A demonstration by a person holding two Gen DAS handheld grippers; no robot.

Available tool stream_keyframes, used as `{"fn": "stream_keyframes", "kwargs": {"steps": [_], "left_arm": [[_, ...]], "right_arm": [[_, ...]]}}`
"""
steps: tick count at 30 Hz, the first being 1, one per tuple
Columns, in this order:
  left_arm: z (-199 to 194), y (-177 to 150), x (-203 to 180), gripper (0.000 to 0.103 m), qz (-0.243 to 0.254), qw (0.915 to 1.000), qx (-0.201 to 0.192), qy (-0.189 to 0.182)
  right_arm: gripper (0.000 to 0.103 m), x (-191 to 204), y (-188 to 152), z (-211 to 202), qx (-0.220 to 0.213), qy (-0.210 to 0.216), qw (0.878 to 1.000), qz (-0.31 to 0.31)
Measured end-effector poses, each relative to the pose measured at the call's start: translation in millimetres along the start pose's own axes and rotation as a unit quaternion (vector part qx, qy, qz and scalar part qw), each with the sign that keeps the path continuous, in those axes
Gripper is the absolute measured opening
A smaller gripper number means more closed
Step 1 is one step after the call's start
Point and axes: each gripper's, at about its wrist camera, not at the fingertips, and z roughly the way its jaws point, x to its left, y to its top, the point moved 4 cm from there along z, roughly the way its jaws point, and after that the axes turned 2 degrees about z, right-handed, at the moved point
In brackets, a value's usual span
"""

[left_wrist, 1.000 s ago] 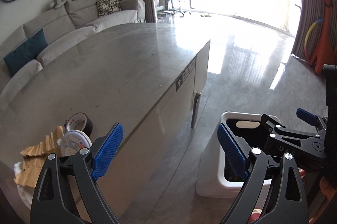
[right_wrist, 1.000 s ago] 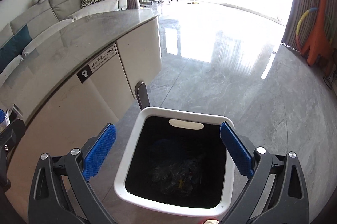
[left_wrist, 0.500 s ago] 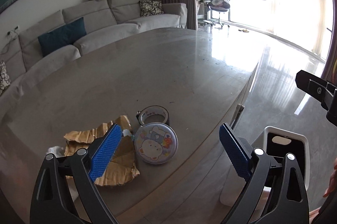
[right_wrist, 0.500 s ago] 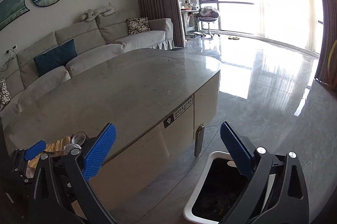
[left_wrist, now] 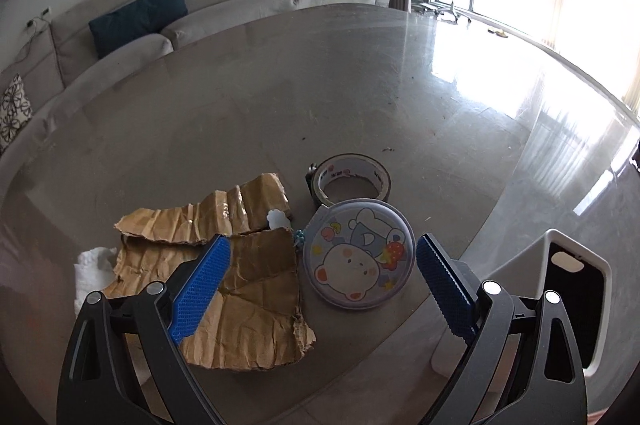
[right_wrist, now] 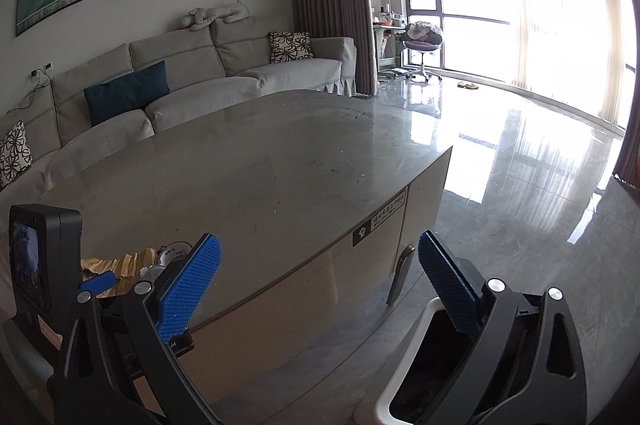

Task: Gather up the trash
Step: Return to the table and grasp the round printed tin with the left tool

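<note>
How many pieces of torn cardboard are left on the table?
2. The upper cardboard piece lies left of the tape roll; the lower cardboard piece sits under the left gripper, beside the round tin. More scraps may hide beneath them.

The left gripper is swinging from the bin over the cardboard at the table's near edge.

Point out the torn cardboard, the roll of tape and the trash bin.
torn cardboard [left_wrist: 248, 305]: left wrist view, creased middle.
roll of tape [left_wrist: 352, 177]: left wrist view, upper edge.
trash bin [left_wrist: 600, 289]: left wrist view, white rim.
</note>
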Motion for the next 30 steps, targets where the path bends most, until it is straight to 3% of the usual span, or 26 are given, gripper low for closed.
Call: {"fn": "stream_keyframes", "kwargs": {"steps": [13,16,18,20,30], "left_arm": [[17,-2,-12,0.093,0.006,0.9997,0.024,-0.008],[16,-2,-12,0.085,0.012,0.9997,0.018,-0.012],[14,-1,-14,0.069,0.02,0.9996,0.013,-0.013],[12,-1,-17,0.061,0.029,0.9994,0.011,-0.014],[5,-1,-23,0.057,0.047,0.9989,-0.006,-0.003]], "right_arm": [[0.098,-2,-5,-8,0.0,0.006,1.0,-0.003],[0.098,-2,-5,-10,-0.002,0.008,1.0,-0.001],[0.098,-2,-4,-11,-0.004,0.007,1.0,-0.001],[0.098,-1,-4,-11,-0.004,0.009,1.0,0.0],[0.098,1,-3,-13,-0.008,0.008,1.0,-0.001]]}}
